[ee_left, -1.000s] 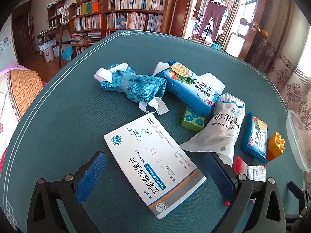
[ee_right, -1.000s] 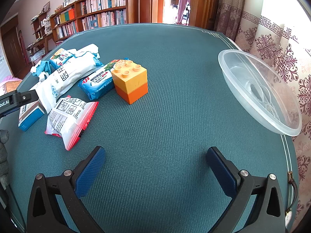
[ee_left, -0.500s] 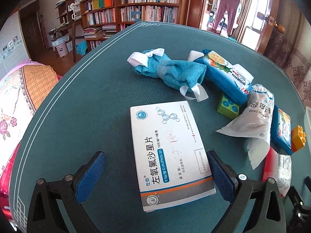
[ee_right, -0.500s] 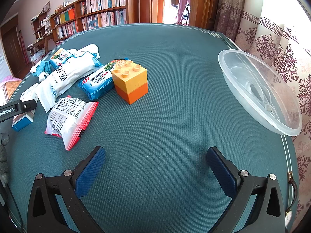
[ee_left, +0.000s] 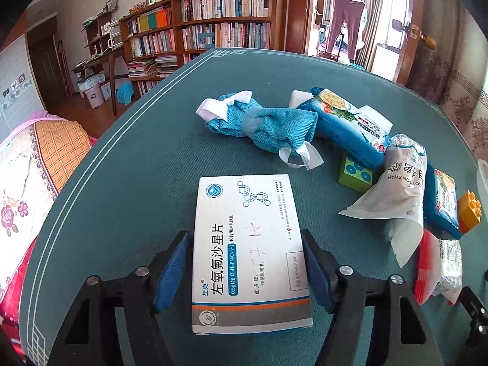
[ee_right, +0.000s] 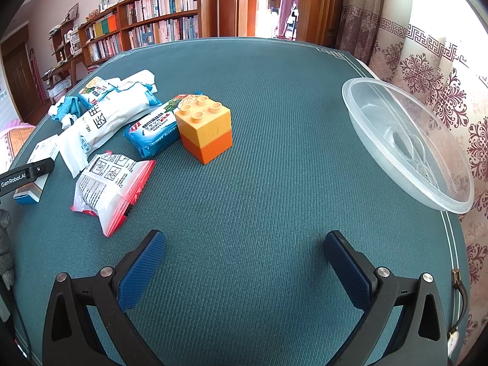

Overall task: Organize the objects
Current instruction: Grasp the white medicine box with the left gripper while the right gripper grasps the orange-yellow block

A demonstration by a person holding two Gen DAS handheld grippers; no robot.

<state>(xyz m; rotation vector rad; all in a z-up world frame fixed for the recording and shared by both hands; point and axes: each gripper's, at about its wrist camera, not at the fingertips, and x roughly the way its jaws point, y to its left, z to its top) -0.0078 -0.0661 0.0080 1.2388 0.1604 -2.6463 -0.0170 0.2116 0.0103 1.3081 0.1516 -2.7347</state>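
While the white medicine box (ee_left: 248, 250) lies flat on the green table (ee_left: 137, 164), the left gripper (ee_left: 245, 270) has its blue pads on both long sides of it, apparently clamped, though contact is hard to confirm. At 12 o'clock from the box sits a teal cloth bundle (ee_left: 262, 126); at 2 o'clock a green block (ee_left: 355, 174), a blue snack pack (ee_left: 344, 128) and a cotton swab bag (ee_left: 396, 195). The right gripper (ee_right: 244, 270) hovers with jaws wide apart over bare table, holding nothing. At its 11 o'clock stands a yellow-orange block (ee_right: 205, 129), at 10 o'clock a red-edged packet (ee_right: 111, 187), at 2 o'clock a clear plastic bowl (ee_right: 405, 149).
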